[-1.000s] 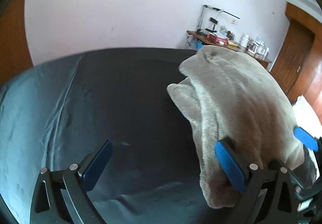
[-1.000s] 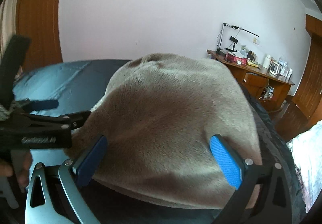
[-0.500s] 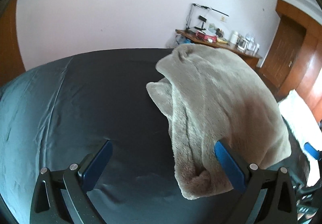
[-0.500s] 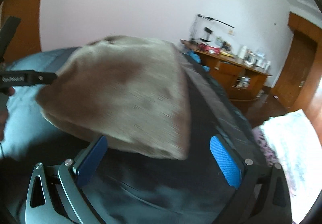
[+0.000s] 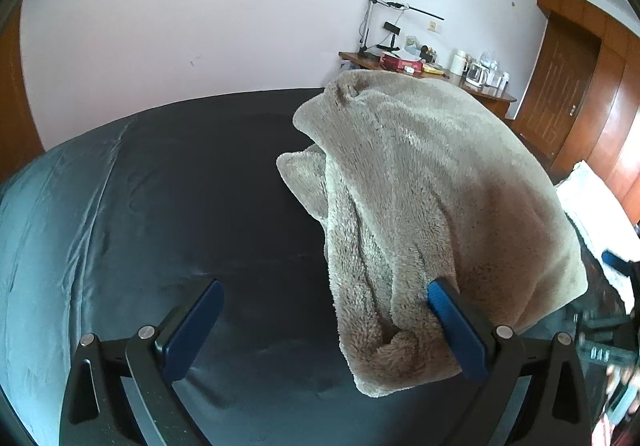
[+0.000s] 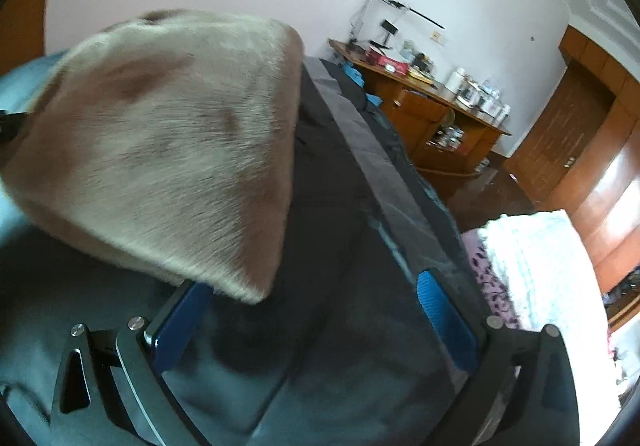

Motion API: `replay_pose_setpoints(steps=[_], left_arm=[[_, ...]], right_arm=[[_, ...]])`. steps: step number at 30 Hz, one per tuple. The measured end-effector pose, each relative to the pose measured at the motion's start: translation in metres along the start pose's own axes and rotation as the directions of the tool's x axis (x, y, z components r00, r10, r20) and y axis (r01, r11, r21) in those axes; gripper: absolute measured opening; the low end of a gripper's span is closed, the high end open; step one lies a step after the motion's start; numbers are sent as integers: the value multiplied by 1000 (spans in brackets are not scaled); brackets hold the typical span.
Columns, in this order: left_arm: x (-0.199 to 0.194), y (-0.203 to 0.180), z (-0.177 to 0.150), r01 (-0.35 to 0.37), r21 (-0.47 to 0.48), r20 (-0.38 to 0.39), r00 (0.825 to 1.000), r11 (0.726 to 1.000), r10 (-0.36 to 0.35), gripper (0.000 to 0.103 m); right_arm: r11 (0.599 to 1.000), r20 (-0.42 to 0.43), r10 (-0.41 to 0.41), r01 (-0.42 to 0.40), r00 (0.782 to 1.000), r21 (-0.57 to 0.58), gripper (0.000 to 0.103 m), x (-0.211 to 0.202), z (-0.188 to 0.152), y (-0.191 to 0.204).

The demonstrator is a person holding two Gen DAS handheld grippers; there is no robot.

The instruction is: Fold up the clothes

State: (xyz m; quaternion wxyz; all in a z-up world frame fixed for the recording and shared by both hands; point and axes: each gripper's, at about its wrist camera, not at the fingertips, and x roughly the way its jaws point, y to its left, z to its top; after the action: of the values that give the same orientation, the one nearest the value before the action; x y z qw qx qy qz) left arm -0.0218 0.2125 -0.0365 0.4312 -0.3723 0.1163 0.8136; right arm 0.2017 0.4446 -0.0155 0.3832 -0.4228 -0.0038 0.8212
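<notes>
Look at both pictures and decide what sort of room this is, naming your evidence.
Most likely a bedroom at home: a bed with a dark sheet, a cluttered wooden desk against the wall, and a wooden door.

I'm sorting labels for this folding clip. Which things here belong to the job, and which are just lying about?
Job: fleece garment, dark bedsheet, left gripper, right gripper.

Lying about: wooden desk, kettle, desk lamp, white floral bedding.

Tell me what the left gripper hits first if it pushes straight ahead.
Probably the dark bedsheet: the open left gripper points across it. The fleece garment lies against its right side, so it might brush that first; depth is unclear.
</notes>
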Motion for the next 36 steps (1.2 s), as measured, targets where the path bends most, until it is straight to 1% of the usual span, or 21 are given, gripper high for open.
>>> replay_pose_setpoints(steps=[2,5,8,10,12,13,14,16,18,20,22,24,26,27,29,31,32,35,36], left_arm=[[1,0,-1,8,4,-5,1000,1000,-8,103],[3,1,-2,22,-2,-15,1000,1000,-22,103],[4,4,-3,34,-11,-23,999,999,-34,103],[3,7,-1,50,-22,-35,998,999,-50,103],[2,12,1,72,-42,-50,996,997,-74,103],[2,15,3,85,-55,-58,994,995,-89,103],[1,19,5,100,-73,-64,992,992,-105,103],[-4,28,9,105,-102,-56,992,989,-111,103],[-9,35,12,103,-127,-46,993,987,-110,103],[-14,46,16,109,-162,-33,993,981,-115,103],[-19,56,20,112,-197,-21,993,974,-118,103],[-24,68,25,101,-235,-8,994,967,-106,103],[-27,78,29,83,-254,-4,996,964,-86,103],[-27,82,32,70,-258,-6,997,964,-74,103],[-26,90,38,45,-255,-11,999,966,-50,103],[-23,91,47,13,-230,-14,1000,973,-17,103],[-20,90,52,1,-213,-14,1000,977,-4,103],[-8,83,72,-24,-160,-12,1000,987,22,103],[-1,79,81,-34,-135,-10,999,990,33,103]], right_arm=[[999,-6,-21,21,1000,37,102,5,3,-10],[993,-29,24,-20,999,118,102,11,0,-27],[990,-71,12,-2,997,142,102,19,-6,-33],[988,-85,7,6,996,153,102,19,-10,-35],[989,-50,23,-15,998,147,102,6,-12,-35],[990,-21,42,-39,999,139,102,-3,-12,-35],[990,25,67,-70,997,126,102,-17,-10,-34],[989,97,96,-107,991,106,102,-39,-8,-27],[984,183,130,-150,974,96,102,-59,1,-15],[977,256,160,-189,953,94,102,-74,12,-2],[968,294,191,-229,936,100,102,-75,25,11],[958,289,234,-270,928,92,102,-65,44,35],[955,275,267,-292,924,54,102,-55,59,61],[954,270,281,-299,921,27,102,-51,66,76],[957,260,290,-288,921,-44,102,-45,79,105],[956,249,293,-276,923,-102,102,-38,85,123],[951,230,300,-272,926,-145,102,-34,88,135],[927,168,331,-286,929,-243,102,-25,82,156],[923,165,338,-292,927,-251,102,-23,79,158]])
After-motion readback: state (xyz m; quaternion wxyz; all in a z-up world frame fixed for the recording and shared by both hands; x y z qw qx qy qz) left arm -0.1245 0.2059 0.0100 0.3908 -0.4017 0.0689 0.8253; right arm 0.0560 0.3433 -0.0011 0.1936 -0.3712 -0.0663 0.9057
